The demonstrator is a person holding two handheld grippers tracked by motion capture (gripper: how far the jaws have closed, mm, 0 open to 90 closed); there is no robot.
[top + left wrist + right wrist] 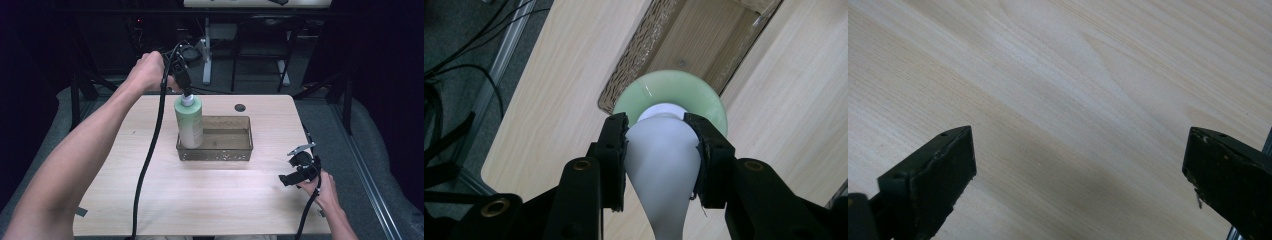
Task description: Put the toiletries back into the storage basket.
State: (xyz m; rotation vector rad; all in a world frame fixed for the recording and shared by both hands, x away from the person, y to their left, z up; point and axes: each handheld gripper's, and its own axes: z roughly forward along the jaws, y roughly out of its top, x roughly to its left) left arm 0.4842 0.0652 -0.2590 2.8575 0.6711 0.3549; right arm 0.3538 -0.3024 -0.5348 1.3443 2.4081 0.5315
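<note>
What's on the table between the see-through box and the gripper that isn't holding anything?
Nothing. In the high view, bare wood lies between the clear tray and the open right gripper.

Light wood table (200, 195); clear tray (215, 150) on it, near centre.

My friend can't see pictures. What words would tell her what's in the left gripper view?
The left gripper is shut on the white cap of a pale green bottle, seen from above. Below it are a clear brown plastic bin and the light wooden table.
</note>
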